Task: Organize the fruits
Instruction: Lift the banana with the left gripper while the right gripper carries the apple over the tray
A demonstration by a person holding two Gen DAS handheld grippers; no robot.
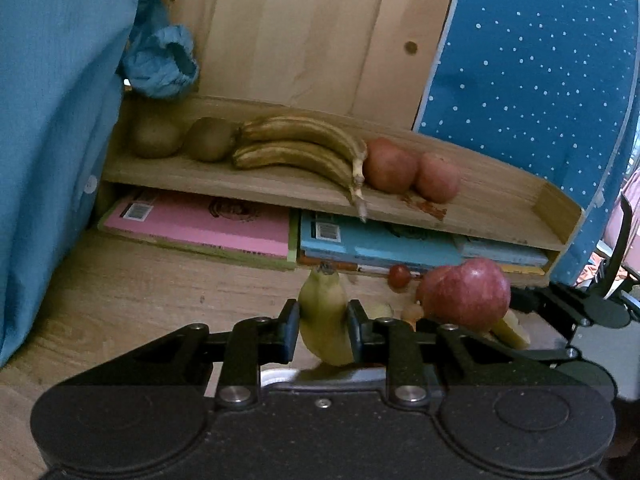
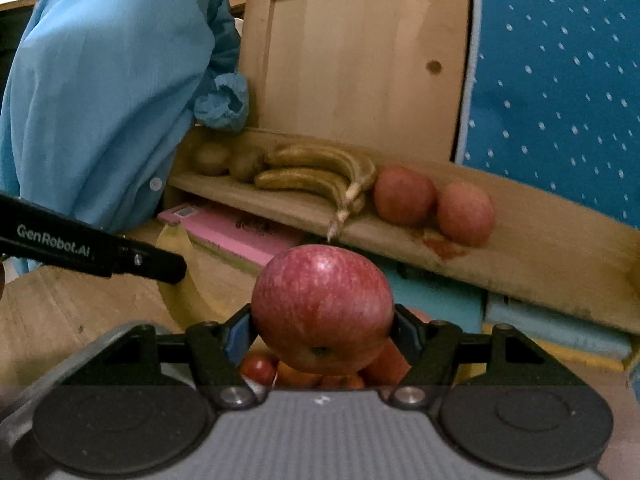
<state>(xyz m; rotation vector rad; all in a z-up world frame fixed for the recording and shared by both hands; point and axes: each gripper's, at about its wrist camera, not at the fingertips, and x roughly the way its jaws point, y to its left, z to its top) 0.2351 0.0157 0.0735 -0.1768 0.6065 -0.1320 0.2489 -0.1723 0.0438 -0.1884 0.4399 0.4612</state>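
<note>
Wood table (image 1: pixel 120 300) w/ fruit shelf (image 1: pixel 280 188) far, left gripper (image 1: pixel 323 320) angled down pinching banana (image 1: pixel 324 316), right gripper (image 2: pixel 322 316) angled down clamping apple (image 2: pixel 322 304).

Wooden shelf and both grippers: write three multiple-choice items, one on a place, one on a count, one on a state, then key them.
1. Where do the two brown bananas lie on the wooden shelf?
A. Between the kiwis and the apples
B. At the far right end
C. Under the books

2. How many apples lie on the shelf?
A. One
B. Two
C. Four

3. What does the left gripper hold?
A. Nothing
B. A kiwi
C. A yellow-green banana

Key: 1 A, kiwis lie left of them and apples right. 2 B, two reddish apples sit side by side. 3 C, its pads press on the banana's sides, while the right gripper grips a red apple.
</note>
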